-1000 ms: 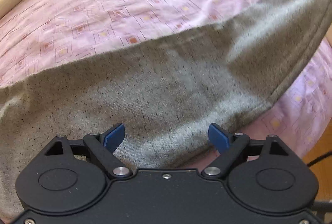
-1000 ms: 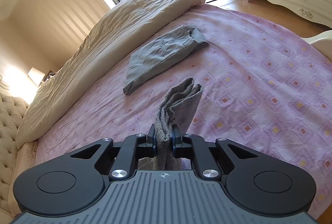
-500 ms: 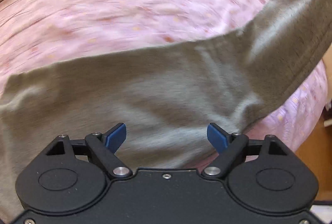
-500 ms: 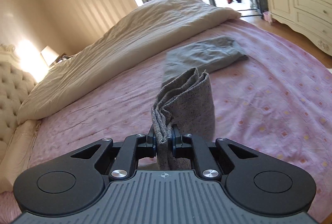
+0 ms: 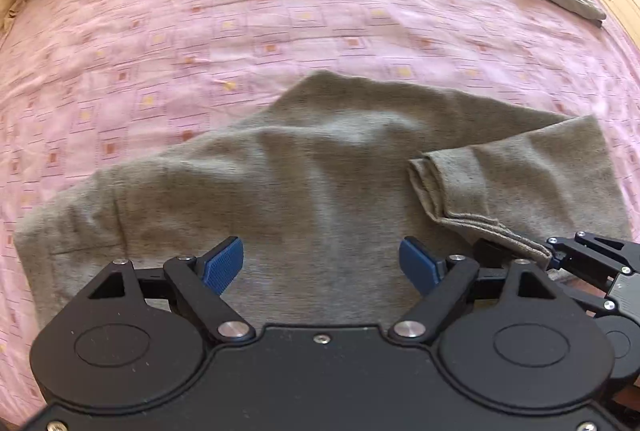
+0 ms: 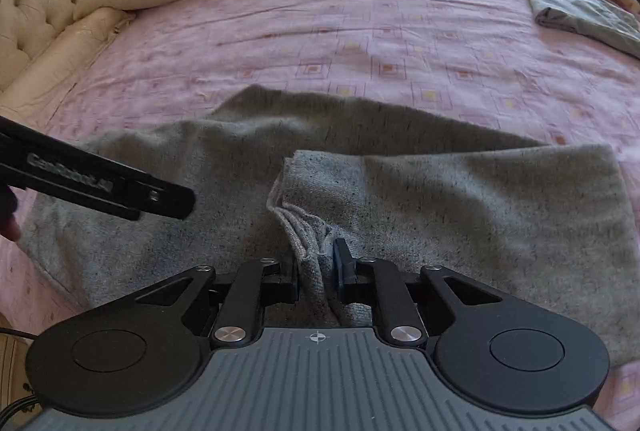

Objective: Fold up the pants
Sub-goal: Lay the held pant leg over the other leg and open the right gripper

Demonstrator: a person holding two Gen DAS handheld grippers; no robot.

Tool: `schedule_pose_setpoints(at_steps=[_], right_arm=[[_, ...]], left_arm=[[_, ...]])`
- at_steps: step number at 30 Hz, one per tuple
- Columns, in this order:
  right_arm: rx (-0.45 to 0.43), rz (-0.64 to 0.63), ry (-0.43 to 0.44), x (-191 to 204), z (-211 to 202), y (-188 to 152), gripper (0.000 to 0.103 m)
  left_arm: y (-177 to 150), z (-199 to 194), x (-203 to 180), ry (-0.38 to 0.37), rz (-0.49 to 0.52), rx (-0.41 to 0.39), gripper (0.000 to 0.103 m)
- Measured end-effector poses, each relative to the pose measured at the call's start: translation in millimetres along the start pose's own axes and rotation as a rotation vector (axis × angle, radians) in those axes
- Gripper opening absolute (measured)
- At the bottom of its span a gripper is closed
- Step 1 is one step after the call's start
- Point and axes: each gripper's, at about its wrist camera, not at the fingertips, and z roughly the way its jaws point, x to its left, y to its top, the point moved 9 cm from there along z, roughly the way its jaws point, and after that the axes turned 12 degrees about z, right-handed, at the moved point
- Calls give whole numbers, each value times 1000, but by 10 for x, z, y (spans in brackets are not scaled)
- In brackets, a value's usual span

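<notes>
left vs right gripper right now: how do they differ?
Left gripper has its jaws spread wide with nothing between them; right gripper has its jaws closed on the hem of the grey pants. Left hovers over the flat body of the pants; right sits at the folded-over leg end. Both share black linkages and blue pads, and both point across the pink bedspread.
</notes>
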Motion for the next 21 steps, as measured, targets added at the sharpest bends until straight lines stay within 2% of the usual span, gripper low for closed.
schedule_pose_setpoints(at_steps=[3,6,8,11,14,18,21], right_arm=[[17,24,63,3,-65,39,29],[22,-8,159,25,-294,54,30],[9,-51,172,-17,-466,69,30],[-32,-37,114,-320,-590,211,30],[-33,-13,-4,-804,-493,402,30],[25,-6,-43,-1292,-301,559,30],[45,-56,-70,-1540,-100,647,29]], left_arm=[[3,3,12,-20,-3,-5,86],[61,39,-95,-60,-10,-12,86],[126,67,-241,-90,-14,-20,86],[194,162,-469,-122,-33,-13,88],[178,339,-643,-98,-48,32,88],[146,593,-815,-72,-58,99,88],[235,681,-913,-9,-20,95,92]])
